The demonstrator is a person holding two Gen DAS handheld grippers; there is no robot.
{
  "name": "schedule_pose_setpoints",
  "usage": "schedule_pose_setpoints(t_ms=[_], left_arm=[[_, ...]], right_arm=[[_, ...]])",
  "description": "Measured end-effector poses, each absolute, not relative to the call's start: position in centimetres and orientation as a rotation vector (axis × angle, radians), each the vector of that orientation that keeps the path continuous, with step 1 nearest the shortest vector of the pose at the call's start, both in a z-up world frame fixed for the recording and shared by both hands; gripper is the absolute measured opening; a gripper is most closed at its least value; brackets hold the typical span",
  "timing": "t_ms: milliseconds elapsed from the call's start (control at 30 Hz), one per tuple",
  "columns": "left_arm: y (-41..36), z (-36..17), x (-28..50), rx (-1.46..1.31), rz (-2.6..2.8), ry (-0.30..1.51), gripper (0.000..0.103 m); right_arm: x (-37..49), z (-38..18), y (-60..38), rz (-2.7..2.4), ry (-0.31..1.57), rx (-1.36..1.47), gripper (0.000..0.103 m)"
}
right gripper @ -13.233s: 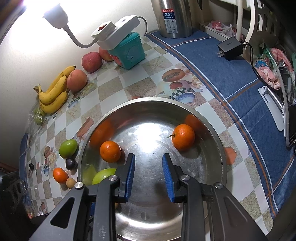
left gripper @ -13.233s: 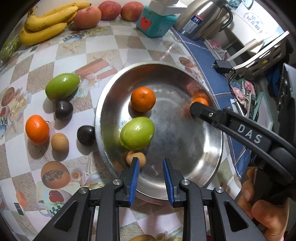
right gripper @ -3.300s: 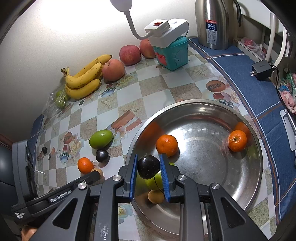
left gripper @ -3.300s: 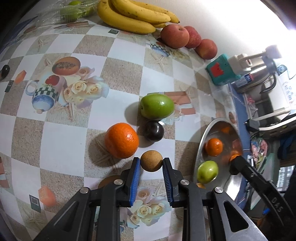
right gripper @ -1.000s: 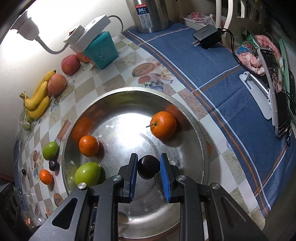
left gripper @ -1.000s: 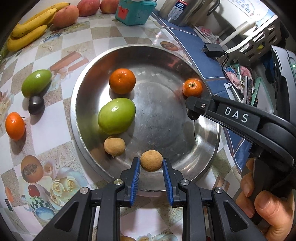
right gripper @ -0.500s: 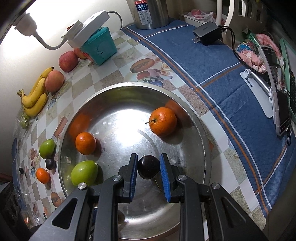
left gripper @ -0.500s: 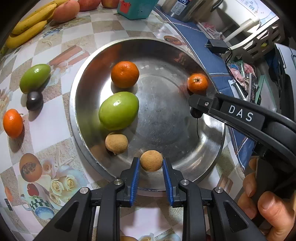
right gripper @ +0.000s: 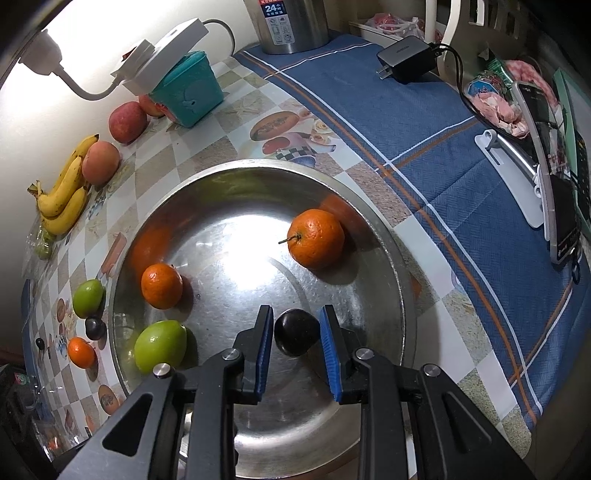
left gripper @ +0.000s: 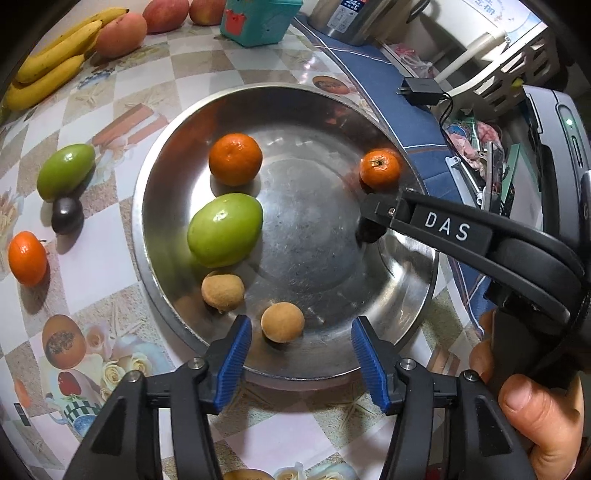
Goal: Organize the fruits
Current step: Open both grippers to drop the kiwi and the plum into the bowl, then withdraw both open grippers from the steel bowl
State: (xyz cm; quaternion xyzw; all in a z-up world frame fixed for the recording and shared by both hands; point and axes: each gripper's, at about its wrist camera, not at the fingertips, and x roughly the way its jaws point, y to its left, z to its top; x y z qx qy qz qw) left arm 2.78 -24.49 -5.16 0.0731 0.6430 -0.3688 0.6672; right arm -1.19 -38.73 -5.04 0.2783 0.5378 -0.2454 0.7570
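Observation:
A steel bowl (left gripper: pixel 155 258) (right gripper: pixel 402 280) holds two oranges (left gripper: pixel 235 158) (left gripper: pixel 380 169), a green mango (left gripper: pixel 224 229) and two small brown fruits (left gripper: pixel 222 290) (left gripper: pixel 282 321). My left gripper (left gripper: pixel 301 339) is open over the bowl's near rim, with the nearer brown fruit lying loose between its fingers. My right gripper (right gripper: pixel 295 334) is slightly open around a dark plum (right gripper: pixel 296 332) that rests on the bowl floor. On the table left of the bowl lie a green mango (left gripper: pixel 65 170), a dark plum (left gripper: pixel 67 220) and an orange (left gripper: pixel 27 258).
Bananas (left gripper: pixel 51 62), peaches (left gripper: pixel 122 29), a teal box (left gripper: pixel 258 18) and a steel kettle (left gripper: pixel 354 18) stand at the back. A charger (right gripper: pixel 410 59) and a phone on a stand (right gripper: pixel 546 166) lie on the blue cloth to the right.
My left gripper has opened and let the brown fruit drop into the bowl. My right gripper has loosened around the dark plum low in the bowl.

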Motion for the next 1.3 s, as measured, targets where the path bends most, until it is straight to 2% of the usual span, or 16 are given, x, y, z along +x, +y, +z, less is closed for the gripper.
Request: schedule_pose_setpoints(t_ms=[33,67,100,700,1300], left_arm=[[-24.5,-5.2,2.8,0.163,-0.831,1.452,0.060],[-24.5,-5.1,2.8,0.163,-0.829,1.451,0.060],[-24.5,-5.0,2.9,0.162,-0.828,1.449,0.060],[-21.5,-1.8,5.1,0.083,-0.750,1.330,0.060],[-16.8,-2.0,8.8,-0.032,-0.580,1.310,0.060]], right_arm=[[-1.2,-5.0,-38.8,-0.537,1.171,0.607,0.031],[-1.3,-5.0,-38.8,-0.540,1.168,0.607,0.039],[-1.3,-4.9,-38.8,-0.543,1.164,0.607,0.042],[-1.5,-2.9,-38.9,-0.557,1.088,0.596,0.042],[-0.8,-2.8,-37.8,-0.533,1.102,0.566,0.042]])
